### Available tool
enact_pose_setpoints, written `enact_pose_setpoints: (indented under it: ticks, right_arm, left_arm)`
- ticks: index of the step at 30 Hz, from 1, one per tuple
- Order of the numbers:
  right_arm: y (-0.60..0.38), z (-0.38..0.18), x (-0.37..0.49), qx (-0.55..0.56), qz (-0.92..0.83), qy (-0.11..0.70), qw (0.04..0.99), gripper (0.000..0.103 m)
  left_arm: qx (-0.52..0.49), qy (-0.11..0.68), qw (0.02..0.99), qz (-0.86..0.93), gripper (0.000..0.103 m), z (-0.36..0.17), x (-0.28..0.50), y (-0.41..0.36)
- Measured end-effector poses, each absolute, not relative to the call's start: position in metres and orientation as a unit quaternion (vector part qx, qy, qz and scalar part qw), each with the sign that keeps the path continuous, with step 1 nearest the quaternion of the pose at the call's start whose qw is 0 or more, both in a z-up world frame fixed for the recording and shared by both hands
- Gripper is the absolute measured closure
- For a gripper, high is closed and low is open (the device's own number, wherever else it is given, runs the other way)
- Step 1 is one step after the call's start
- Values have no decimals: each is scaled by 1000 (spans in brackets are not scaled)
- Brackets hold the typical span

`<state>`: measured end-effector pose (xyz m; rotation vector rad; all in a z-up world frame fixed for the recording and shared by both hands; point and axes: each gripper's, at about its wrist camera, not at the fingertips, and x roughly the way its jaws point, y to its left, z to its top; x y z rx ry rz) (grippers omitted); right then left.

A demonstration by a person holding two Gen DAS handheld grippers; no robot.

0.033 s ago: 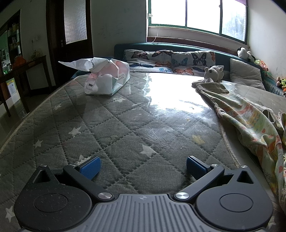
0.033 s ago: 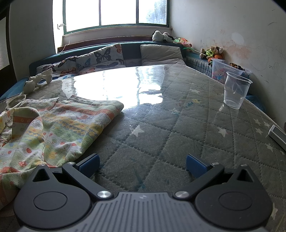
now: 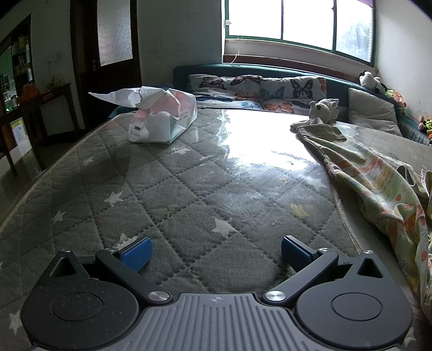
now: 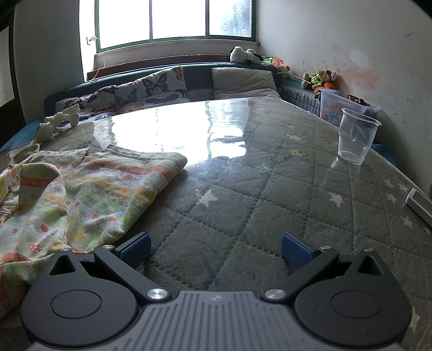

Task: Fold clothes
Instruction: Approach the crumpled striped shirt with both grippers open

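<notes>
Broadly, a quilted grey table cover point(image 3: 167, 194) printed with pale stars fills both views, lying under a glossy clear sheet that mirrors the bright window point(image 4: 175, 19) at the far wall. Behind the table runs a dark green couch point(image 3: 270, 70) with butterfly-print cushions point(image 3: 256, 90) and a plain grey pillow point(image 4: 243, 81).

The task's thing, a crumpled patterned garment point(image 4: 81, 194) in green, yellow and orange, lies unfolded on the table. In the right wrist view it spreads over the left half of the surface, its near edge just beside the left finger of the right gripper point(image 4: 216, 248). In the left wrist view it drapes along the right side, well apart from the left gripper point(image 3: 216, 253).

Both grippers hang low over the cover with their blue pads point(image 3: 136, 255) spread wide and nothing between them; neither touches the garment.

A torn white tissue pack point(image 3: 159, 118) sits on the far left of the table in the left wrist view. A clear plastic cup point(image 4: 356, 136) stands upright near the right edge in the right wrist view, with a flat white and dark object point(image 4: 419, 206) closer to the camera at that edge. A small pale plush toy point(image 3: 322, 109) lies at the garment's far end, and more soft toys point(image 4: 321, 78) crowd the right corner.
</notes>
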<state>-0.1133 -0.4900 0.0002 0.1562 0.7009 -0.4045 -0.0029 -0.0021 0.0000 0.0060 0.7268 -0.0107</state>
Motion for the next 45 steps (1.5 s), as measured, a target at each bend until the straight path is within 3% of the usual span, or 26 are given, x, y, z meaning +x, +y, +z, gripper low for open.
enact_pose_setpoints:
  ticks: [14, 45]
  right_arm:
    - [-468, 5, -130, 87, -169, 332, 924, 0]
    - [-386, 21, -181, 43, -50, 325, 944, 0]
  left_arm:
    - [17, 325, 945, -35, 0, 17, -57, -33]
    - [2, 357, 932, -63, 0, 22, -110, -73]
